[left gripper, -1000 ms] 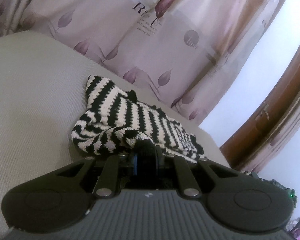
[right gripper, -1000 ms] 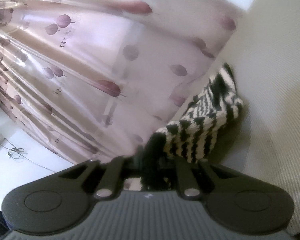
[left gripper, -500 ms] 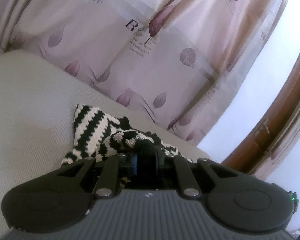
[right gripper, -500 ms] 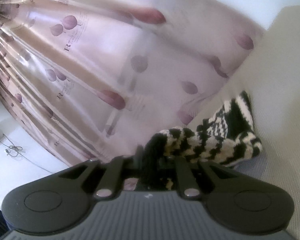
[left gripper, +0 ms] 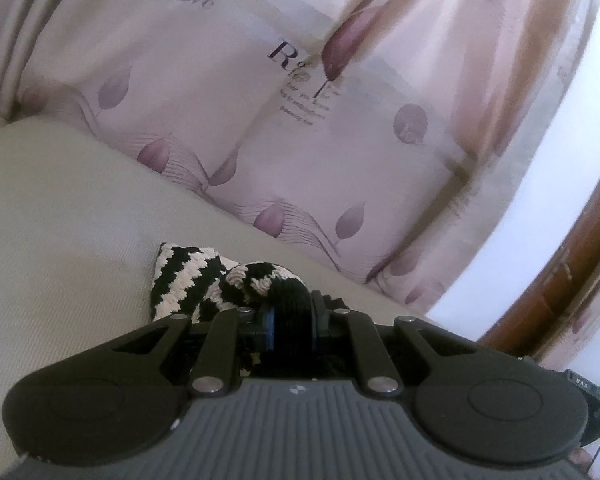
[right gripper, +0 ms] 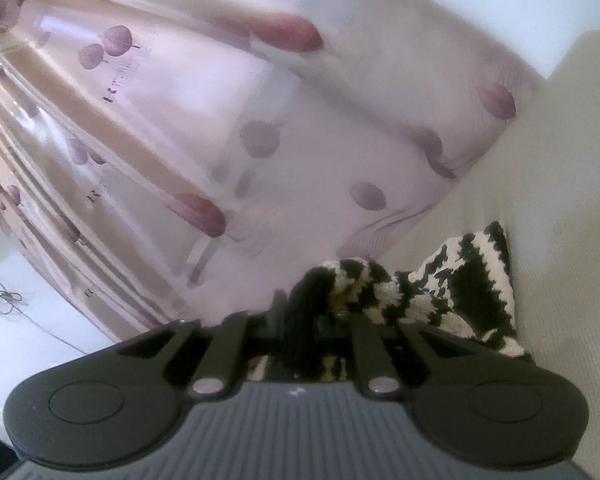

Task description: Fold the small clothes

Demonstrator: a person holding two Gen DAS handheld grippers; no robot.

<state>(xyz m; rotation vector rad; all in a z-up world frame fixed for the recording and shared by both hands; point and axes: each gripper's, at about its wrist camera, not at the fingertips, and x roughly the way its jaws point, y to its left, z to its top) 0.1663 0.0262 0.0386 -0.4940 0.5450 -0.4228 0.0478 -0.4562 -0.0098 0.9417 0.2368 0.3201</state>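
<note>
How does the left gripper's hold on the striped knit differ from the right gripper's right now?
The left gripper pinches a mostly black bunch of the black-and-white striped knitted garment, whose free part lies to its left on the beige woven surface. The right gripper also grips a black bunch, but the garment trails to its right. Both are shut on the same garment.

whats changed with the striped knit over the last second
Both grippers carried their pinched edges of the black-and-white striped knitted garment forward toward the purple leaf-print curtain, so the fabric that lay spread out is now bunched into a shorter, folded heap. Nothing was let go. Unchanged: left gripper and right gripper jaws shut on the knit, which rests on the beige ribbed surface.
</note>
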